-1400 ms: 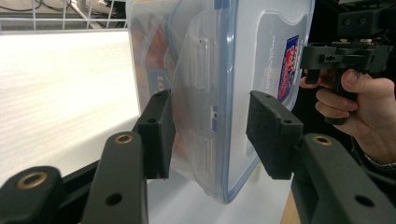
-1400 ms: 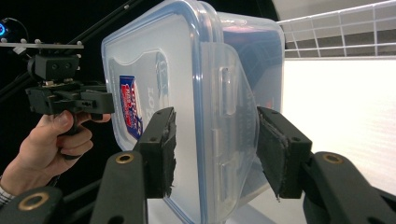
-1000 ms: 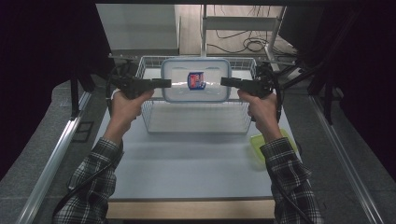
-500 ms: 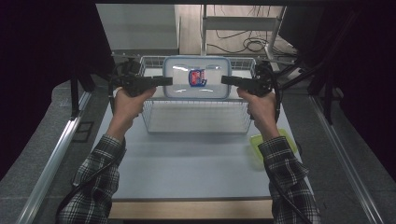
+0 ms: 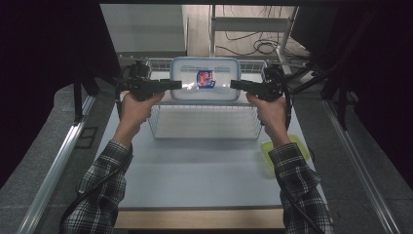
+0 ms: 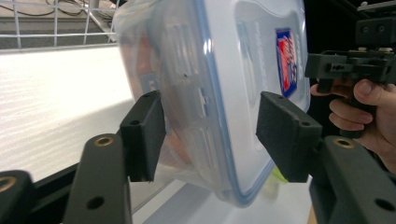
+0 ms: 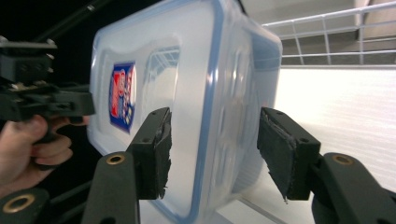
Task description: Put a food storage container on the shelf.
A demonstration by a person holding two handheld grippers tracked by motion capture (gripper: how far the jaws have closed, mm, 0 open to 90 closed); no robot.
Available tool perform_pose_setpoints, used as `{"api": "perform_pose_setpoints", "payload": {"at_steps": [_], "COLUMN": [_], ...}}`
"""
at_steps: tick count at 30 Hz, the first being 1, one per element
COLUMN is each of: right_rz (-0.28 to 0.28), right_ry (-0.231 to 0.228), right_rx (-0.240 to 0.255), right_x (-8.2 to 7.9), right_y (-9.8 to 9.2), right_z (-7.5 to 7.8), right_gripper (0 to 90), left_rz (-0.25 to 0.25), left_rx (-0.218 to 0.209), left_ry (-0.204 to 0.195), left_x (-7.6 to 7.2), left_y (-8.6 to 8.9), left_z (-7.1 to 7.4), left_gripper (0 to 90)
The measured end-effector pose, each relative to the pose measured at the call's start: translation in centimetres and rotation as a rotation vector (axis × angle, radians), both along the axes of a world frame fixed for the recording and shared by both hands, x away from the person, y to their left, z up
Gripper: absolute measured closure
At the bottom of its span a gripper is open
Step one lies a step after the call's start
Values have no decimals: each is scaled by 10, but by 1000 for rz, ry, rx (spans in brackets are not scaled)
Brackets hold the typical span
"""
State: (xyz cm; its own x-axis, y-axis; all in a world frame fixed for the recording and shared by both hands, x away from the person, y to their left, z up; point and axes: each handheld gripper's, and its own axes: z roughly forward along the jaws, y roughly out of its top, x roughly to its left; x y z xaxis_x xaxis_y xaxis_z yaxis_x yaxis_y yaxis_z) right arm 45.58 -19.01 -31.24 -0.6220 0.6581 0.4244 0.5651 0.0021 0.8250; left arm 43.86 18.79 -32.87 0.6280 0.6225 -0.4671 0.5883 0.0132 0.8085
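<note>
The box (image 5: 205, 79) with the blue-rimmed lid sits over the far side of the wire basket (image 5: 204, 122), near the far edge of the table (image 5: 195, 170). The left gripper (image 5: 176, 85) is at one short end of the box and the right gripper (image 5: 234, 85) is at the other. In the left gripper view the jaws have just been opening: one pad (image 6: 144, 128) looks like it touches the box (image 6: 210, 93), and the other pad (image 6: 285, 135) stands off the lid with a gap. In the right gripper view one pad (image 7: 154, 149) lies close on the lid of the box (image 7: 187, 93), and the other pad (image 7: 282, 154) shows a gap, so this grip looks loose too. The step seems to be setting the box down in the basket. To do it well, keep both hands level, lower it flat, and open both sides together so it does not tip. A green lid (image 5: 272, 151) lies by the right edge of the table.
</note>
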Motion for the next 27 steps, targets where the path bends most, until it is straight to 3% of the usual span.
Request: {"api": "perform_pose_setpoints", "payload": {"at_steps": [4, 6, 9, 12, 18, 27], "right_rz": [-4, -10, -10, -24, -56, -18], "right_ry": [7, 14, 18, 12, -3, -63], "right_rx": [-49, -23, -8, -1, -16, -65], "right_x": [1, 3, 4, 4, 3, -8], "right_y": [5, 4, 4, 3, 3, 2], "right_z": [-4, -6, -7, -6, -2, 3], "right_gripper": [443, 446, 455, 446, 465, 419], "left_rz": [-12, -16, -5, 61, 107, 79], "left_rx": [-32, -54, -52, 2, 25, 84], "left_ry": [44, 52, 60, 20, -17, -117], "left_x": [6, 9, 11, 9, 8, -13], "left_y": [1, 3, 3, 3, 5, 7], "left_z": [-6, -8, -7, -3, -2, 3], "left_gripper": [346, 349, 341, 306, 326, 311]}}
